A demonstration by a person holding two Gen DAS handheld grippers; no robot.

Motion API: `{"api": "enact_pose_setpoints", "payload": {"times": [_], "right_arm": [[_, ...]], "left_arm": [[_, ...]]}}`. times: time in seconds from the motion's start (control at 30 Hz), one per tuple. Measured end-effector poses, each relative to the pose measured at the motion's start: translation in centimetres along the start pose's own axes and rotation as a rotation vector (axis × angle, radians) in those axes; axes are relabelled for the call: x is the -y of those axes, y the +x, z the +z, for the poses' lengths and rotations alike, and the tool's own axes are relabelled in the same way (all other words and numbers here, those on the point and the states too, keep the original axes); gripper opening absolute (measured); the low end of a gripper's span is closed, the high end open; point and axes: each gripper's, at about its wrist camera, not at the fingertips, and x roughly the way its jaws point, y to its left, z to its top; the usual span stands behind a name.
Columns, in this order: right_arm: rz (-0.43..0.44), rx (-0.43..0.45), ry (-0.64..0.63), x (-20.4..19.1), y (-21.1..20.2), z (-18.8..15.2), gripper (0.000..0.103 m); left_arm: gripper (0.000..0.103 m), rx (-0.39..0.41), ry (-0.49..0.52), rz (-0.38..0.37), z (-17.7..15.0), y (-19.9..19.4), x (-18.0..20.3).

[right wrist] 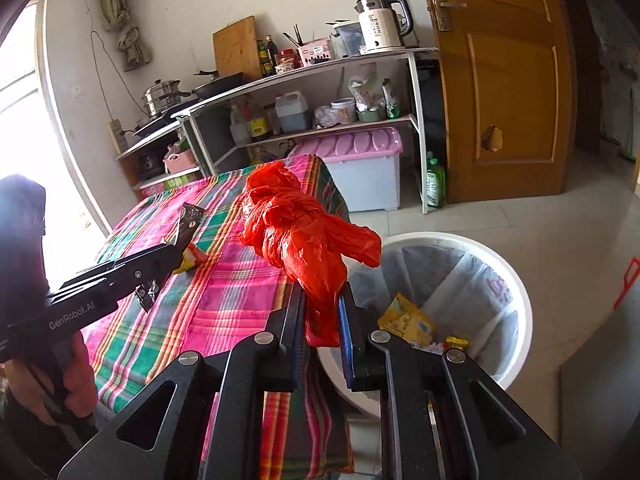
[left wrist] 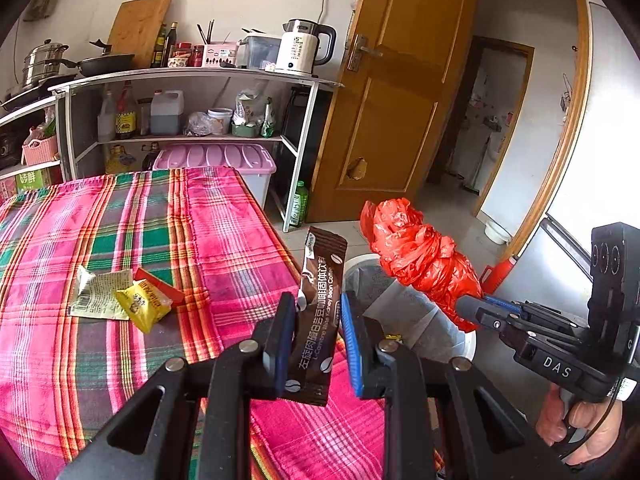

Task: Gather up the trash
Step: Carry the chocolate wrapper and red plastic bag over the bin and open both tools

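Observation:
My left gripper [left wrist: 318, 312] is shut on a brown coffee sachet [left wrist: 320, 300] and holds it upright above the table's right edge; it also shows in the right wrist view [right wrist: 188, 222]. My right gripper [right wrist: 322, 312] is shut on a crumpled red plastic bag [right wrist: 308, 236] and holds it beside the table, at the near rim of the white trash bin [right wrist: 520, 292]. The red bag also shows in the left wrist view [left wrist: 420, 256], above the bin [left wrist: 464, 344]. A yellow packet [left wrist: 144, 302], a red wrapper [left wrist: 160, 286] and a printed paper wrapper [left wrist: 100, 292] lie on the plaid tablecloth [left wrist: 120, 240].
The bin is lined with a clear bag and holds a yellow box [right wrist: 406, 318] and small wrappers. A shelf rack [left wrist: 192, 120] with bottles and a kettle stands behind the table. A pink-lidded storage box [left wrist: 224, 160] and an open wooden door [left wrist: 392, 92] are beyond.

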Motion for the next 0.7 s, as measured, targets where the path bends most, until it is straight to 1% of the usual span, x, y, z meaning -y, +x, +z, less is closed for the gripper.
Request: {"api": "enact_pose_setpoints", "payload": {"times": [0.23, 0.7], "right_arm": [[-0.036, -0.006, 0.044, 2.3, 0.0, -0.4, 0.016], [-0.095, -0.023, 0.123, 6.6, 0.6, -1.1, 0.016]], "left_arm": [[0.025, -0.021, 0.025, -0.027, 0.3, 2.0, 1.9], [0.025, -0.083, 0.043, -0.081, 0.3, 6.5, 5.0]]}}
